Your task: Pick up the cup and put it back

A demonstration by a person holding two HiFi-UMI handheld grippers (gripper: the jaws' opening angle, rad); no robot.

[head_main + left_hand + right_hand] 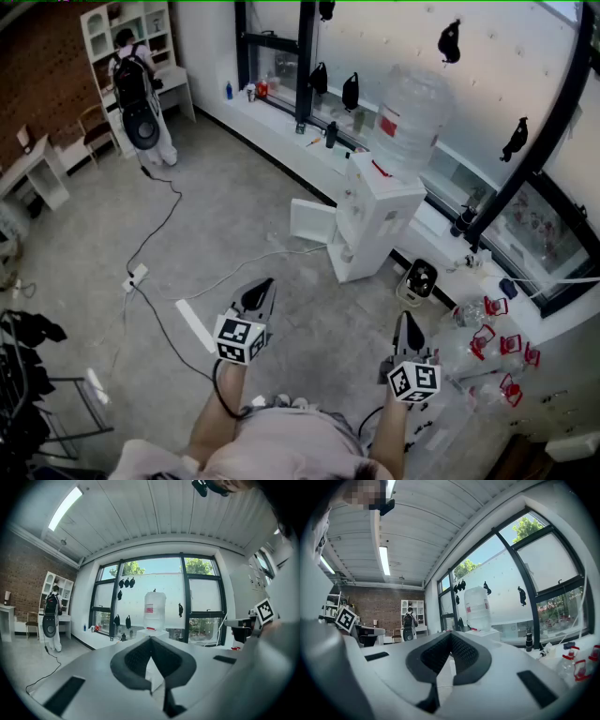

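Nothing is done yet. My left gripper (265,285) and right gripper (404,319) are both closed and empty, pointing toward the dispenser (375,220). I can't spot the cup in any view, so finding it, lifting it and returning it all remain.

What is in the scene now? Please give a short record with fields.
left claw: shut, nothing between the jaws
right claw: shut, nothing between the jaws
ahead: white water dispenser with a large bottle on top
floor: grey, a cable lies across it
background: person with a backpack at white shelves
cup: none that I can make out
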